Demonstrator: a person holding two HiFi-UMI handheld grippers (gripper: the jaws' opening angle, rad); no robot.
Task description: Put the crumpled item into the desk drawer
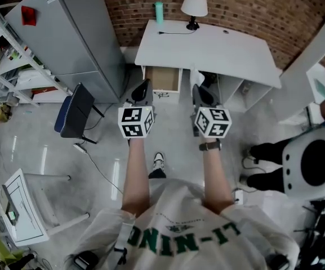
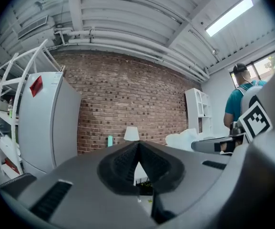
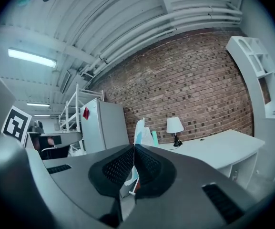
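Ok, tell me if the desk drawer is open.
Yes, the head view shows the drawer pulled out from under the white desk, its wooden inside exposed.

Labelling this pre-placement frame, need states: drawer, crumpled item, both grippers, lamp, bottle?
desk drawer: pulled open.
crumpled item: pinched in the right gripper, sticking up past its jaws, not yet in the drawer.
right gripper: shut on the crumpled item.
left gripper: shut, nothing between its jaws.
lamp: upright on the desk.
teal bottle: upright at the desk's back edge.
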